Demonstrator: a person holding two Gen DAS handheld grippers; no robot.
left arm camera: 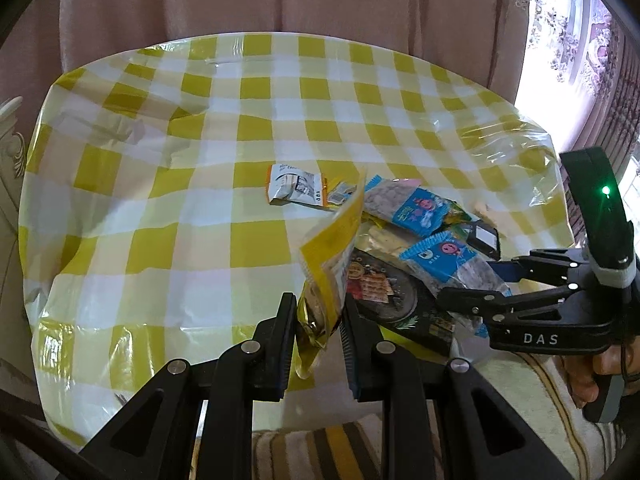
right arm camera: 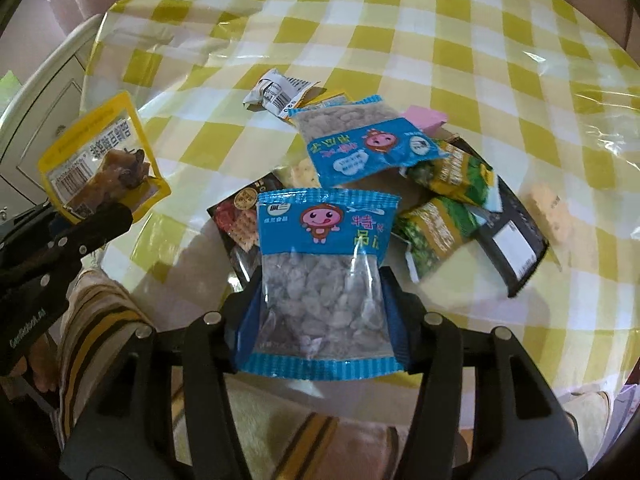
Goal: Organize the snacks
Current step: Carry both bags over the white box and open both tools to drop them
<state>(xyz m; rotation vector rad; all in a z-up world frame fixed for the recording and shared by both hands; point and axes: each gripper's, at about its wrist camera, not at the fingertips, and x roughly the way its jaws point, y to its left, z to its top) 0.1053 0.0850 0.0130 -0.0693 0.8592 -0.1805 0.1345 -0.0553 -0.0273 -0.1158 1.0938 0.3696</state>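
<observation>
Blue nut packet [right arm camera: 324, 276] in right tongs [right arm camera: 320, 320], left tongs [left arm camera: 316, 344] — yellow pouch [left arm camera: 330, 264]

From the right wrist view, the snack heap [right arm camera: 400, 184] lies at the centre of the desk [right arm camera: 480, 52]. A crumpled wrapper [right arm camera: 280, 90] lies at its 11 o'clock edge, a pale cracker [right arm camera: 550, 210] apart at 3 o'clock. The nut packet [right arm camera: 326, 276] sits between the right claw [right arm camera: 320, 312] at 6 o'clock, above the heap. The pouch [right arm camera: 104, 160] in the left claw [right arm camera: 100, 216] hangs at 9 o'clock, well apart.
</observation>
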